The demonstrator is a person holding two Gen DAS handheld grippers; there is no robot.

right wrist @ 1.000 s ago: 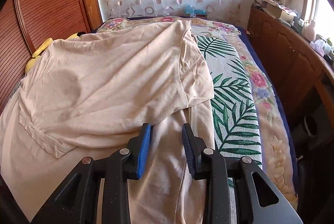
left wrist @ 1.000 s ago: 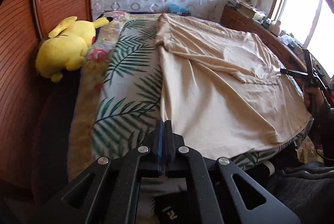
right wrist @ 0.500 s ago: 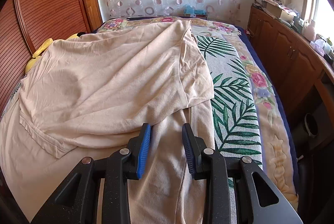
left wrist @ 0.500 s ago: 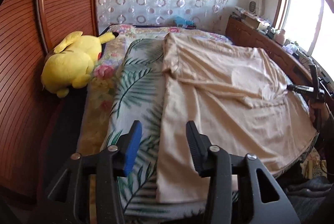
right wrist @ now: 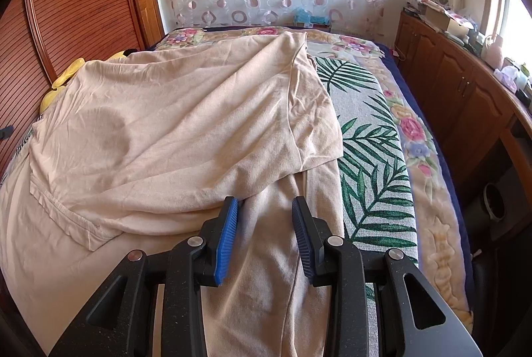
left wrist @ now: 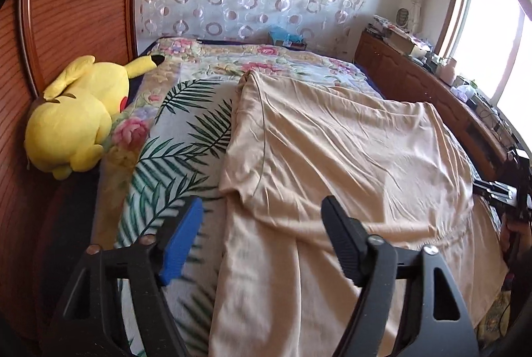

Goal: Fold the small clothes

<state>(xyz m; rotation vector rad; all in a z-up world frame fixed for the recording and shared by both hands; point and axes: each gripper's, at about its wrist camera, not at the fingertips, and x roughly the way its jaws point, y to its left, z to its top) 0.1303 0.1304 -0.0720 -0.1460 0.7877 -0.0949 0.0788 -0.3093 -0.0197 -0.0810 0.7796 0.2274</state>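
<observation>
My left gripper (left wrist: pixel 262 239) is spread wide, empty, above the beige shirt's (left wrist: pixel 332 157) near folded edge. My right gripper (right wrist: pixel 264 235) is spread, straddling the fabric. The shirt's long axis runs away up the bed (left wrist: pixel 186 130).

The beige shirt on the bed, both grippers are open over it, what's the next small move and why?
Probably lower the left gripper onto the shirt's near left edge and close on it. The beige shirt already has its top part folded down over the lower part, its left side edge lies between the open fingers, and the right gripper hangs open over the opposite edge, holding nothing.
</observation>
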